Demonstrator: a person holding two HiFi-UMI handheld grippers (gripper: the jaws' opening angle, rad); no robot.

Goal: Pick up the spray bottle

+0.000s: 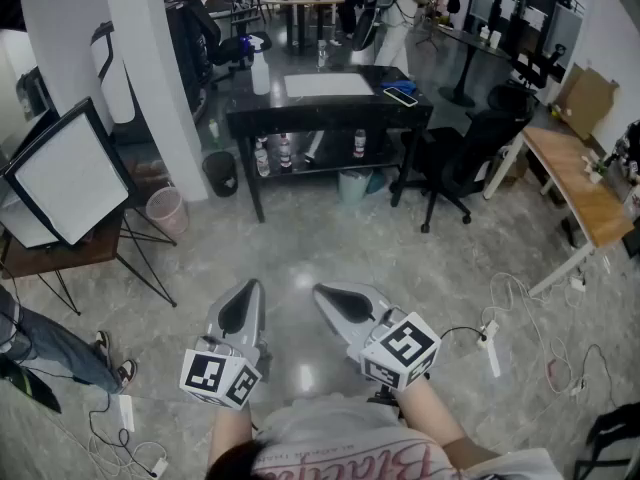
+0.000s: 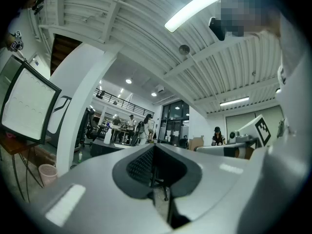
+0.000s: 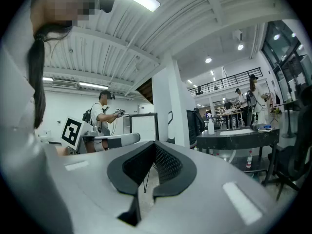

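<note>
A white spray bottle (image 1: pixel 260 71) stands upright on the left end of a black table (image 1: pixel 400 116), far across the floor from me. The right gripper view shows the bottle (image 3: pixel 211 126) small on that table (image 3: pixel 239 136); in the left gripper view it (image 2: pixel 108 135) is tiny. My left gripper (image 1: pixel 250 288) and right gripper (image 1: pixel 325 293) are held side by side close to my body, pointing toward the table. Both are shut with nothing between their jaws, as seen at the left gripper (image 2: pixel 155 147) and the right gripper (image 3: pixel 155 144).
A white mat (image 1: pixel 328 85) and a phone (image 1: pixel 401 95) lie on the table, with small bottles (image 1: pixel 284 151) on its lower shelf. A black office chair (image 1: pixel 455 158), a wooden desk (image 1: pixel 575 183), a softbox panel (image 1: pixel 65 178), two bins (image 1: pixel 167 211) and floor cables (image 1: pixel 520 308) surround the grey floor.
</note>
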